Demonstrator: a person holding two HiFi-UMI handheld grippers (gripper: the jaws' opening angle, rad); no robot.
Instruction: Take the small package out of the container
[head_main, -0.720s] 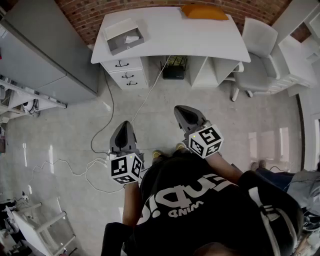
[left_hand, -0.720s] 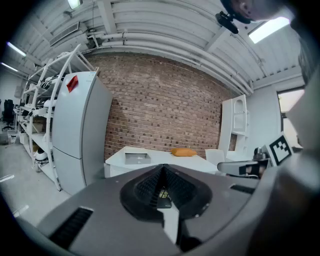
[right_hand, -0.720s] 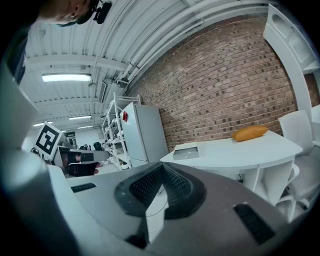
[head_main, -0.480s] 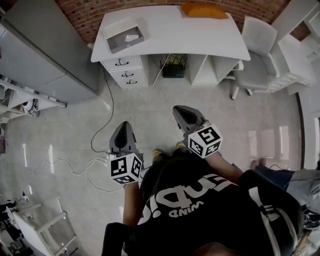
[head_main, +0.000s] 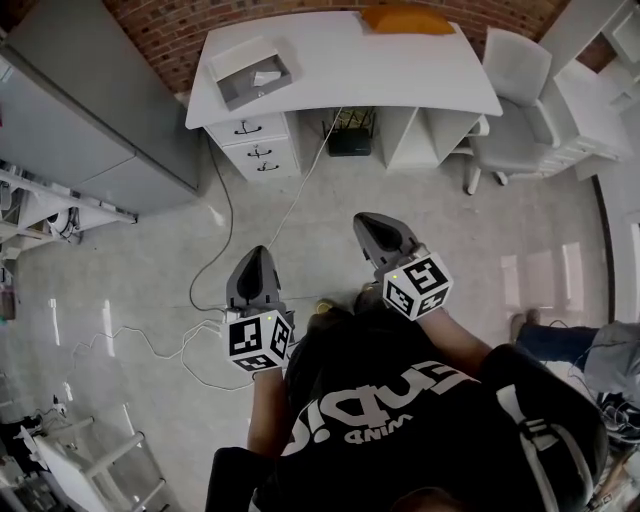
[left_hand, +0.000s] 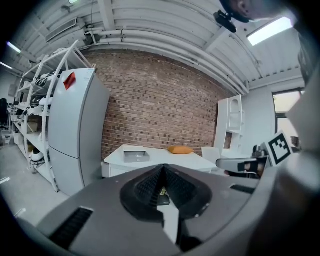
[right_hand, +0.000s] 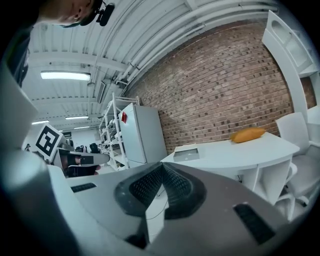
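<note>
- Head view: one white desk (head_main: 340, 60) against a brick wall (head_main: 165, 30), grey floor (head_main: 480, 240). On it I count one container (head_main: 240, 90), the small package (head_main: 265, 77) inside, and one orange cushion (head_main: 405, 20).
- Left gripper view: my left gripper (left_hand: 161, 169) is closed, empty.
- Right gripper view: my right gripper (right_hand: 161, 169) likewise, jaws together on nothing.

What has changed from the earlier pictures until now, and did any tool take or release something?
Nearly nothing. The whole head view slid slightly, the desk as much as the left tool and right tool, which suggests that the camera moved. Nothing was taken or let go: both tools stay shut and empty, away from the desk, and the small package still lies in the container.
</note>
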